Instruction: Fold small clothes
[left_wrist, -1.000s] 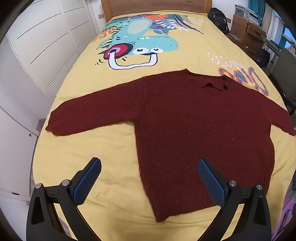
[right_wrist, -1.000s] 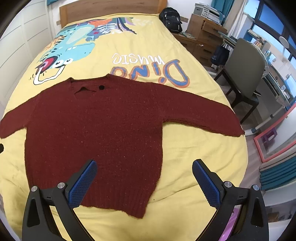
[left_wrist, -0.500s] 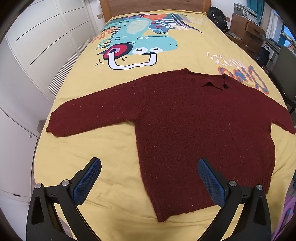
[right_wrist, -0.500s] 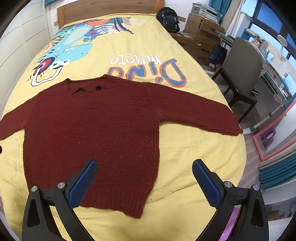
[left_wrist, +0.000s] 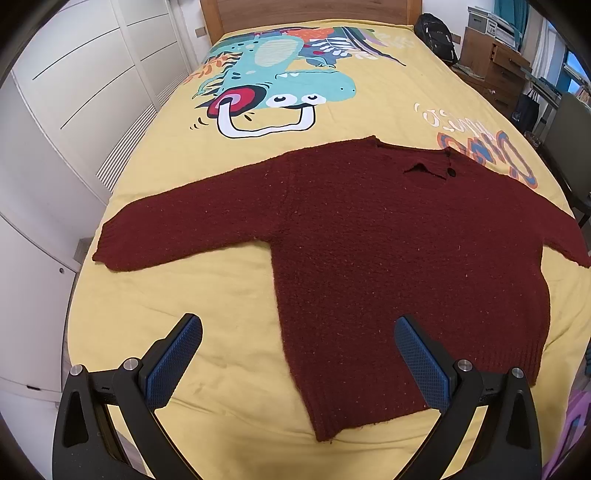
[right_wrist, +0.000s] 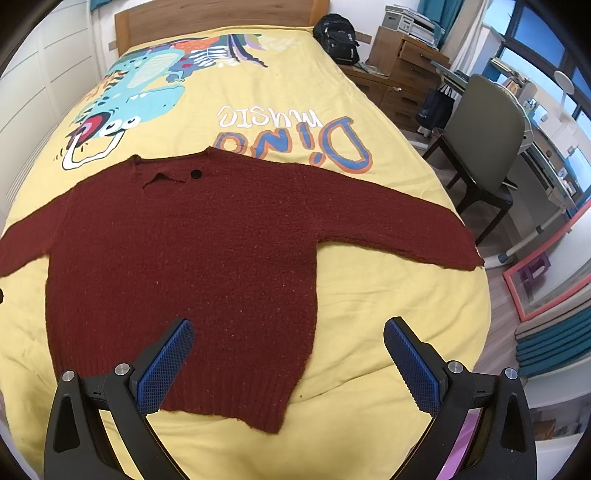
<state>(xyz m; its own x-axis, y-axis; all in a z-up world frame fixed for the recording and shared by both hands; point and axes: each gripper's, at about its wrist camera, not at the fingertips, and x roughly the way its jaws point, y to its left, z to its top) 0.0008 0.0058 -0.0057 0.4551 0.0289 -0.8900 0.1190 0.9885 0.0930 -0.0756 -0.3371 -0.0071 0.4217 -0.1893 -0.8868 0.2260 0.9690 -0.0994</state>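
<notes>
Dark red knitted sweater (left_wrist: 388, 258) lies flat, front up, both sleeves spread, across the near half of a yellow bedspread with a dinosaur print (left_wrist: 280, 88); its hem is toward the grippers and its collar toward the far wooden headboard (right_wrist: 221, 18). Left gripper (left_wrist: 297, 354) and right gripper (right_wrist: 288, 354) both hang above the hem with blue-padded jaws wide apart, holding nothing. Right cuff is cut off in the left view, left cuff in the right view.
</notes>
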